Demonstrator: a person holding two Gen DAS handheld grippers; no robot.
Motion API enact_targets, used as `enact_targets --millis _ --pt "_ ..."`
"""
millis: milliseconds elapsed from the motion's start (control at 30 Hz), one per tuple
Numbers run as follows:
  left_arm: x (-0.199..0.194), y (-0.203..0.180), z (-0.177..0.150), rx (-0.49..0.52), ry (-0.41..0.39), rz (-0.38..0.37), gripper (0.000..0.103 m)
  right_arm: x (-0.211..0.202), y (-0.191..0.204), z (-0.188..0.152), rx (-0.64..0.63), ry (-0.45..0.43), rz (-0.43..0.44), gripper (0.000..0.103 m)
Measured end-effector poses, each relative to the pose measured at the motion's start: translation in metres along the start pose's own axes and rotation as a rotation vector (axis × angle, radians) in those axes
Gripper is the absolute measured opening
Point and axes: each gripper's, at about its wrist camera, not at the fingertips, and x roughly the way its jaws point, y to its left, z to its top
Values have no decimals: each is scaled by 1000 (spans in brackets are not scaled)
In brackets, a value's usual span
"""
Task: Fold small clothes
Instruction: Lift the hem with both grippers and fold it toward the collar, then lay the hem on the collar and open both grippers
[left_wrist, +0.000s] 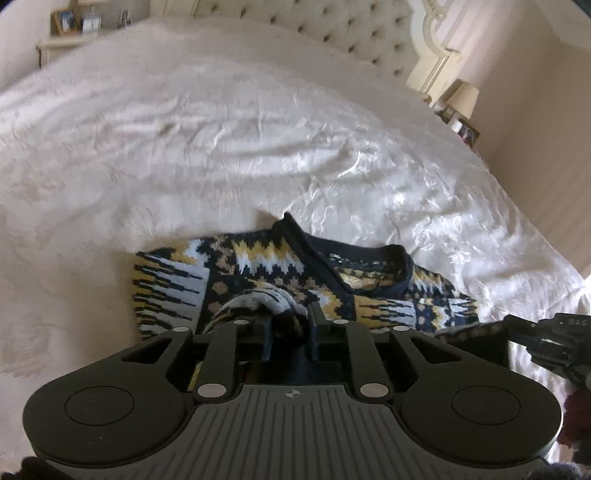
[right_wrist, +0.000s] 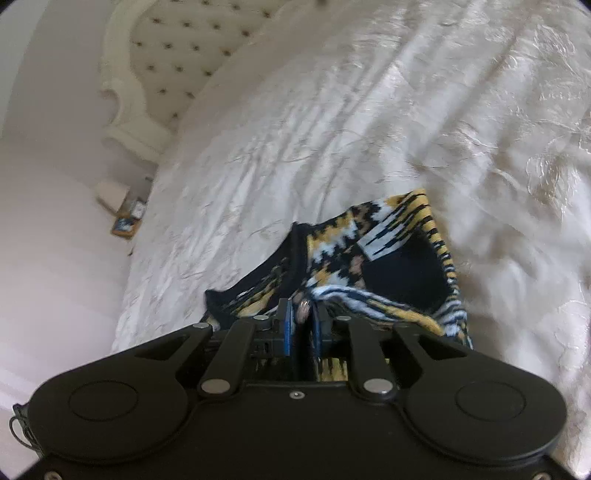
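- Two hand-held grippers work over a small patterned sweater (left_wrist: 280, 273) that lies on a bed (left_wrist: 221, 147).
- The sweater is knitted in navy, mustard yellow, white and tan zigzag bands, with a dark navy neckline.
- It sits near the foot of the bed, close to both cameras, on a creased, shiny white bedspread (right_wrist: 332, 129).
- In the left wrist view, the left gripper (left_wrist: 290, 325) has its jaws pressed together on a bunched fold of the sweater's near edge, and the knit bulges up between the two black fingers.
- Beyond that fold, the rest of the sweater spreads flat, with one sleeve pointing left and the collar opening toward the right.
- In the right wrist view, the right gripper (right_wrist: 303, 321) has its jaws closed on another part of the sweater; cloth is pinched between its blue-padded fingers.
- From that grip the knit rises away from the camera, showing the dark inside of the garment and a striped hem on the right.
- The right gripper's black body also shows at the right edge of the left wrist view, just beside the sweater.
- A cream tufted headboard (left_wrist: 343, 26) stands at the far end of the bed.
- A lamp (left_wrist: 461, 99) stands on a bedside table next to the headboard.
- Both pictures are slightly blurred.
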Motion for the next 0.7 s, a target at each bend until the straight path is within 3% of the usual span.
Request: enact_targets --millis 167,233,367,600,700 --pt "14 13 12 -39 29 -41 31 12 -1 13 -2 -10 -41 24" --pt "17 16 17 -42 27 -51 38 13 -1 16 -15 -13 -53 25" --pt "21 17 25 -31 12 -49 73 13 -4 19 -16 -19 -76 25" --pt "11 35 40 -73 -45 3 76 10 -7 24 -15 -66 -92 25" --pt "-2 40 45 -28 -60 49 76 5 -5 26 -39 -80 -96 25"
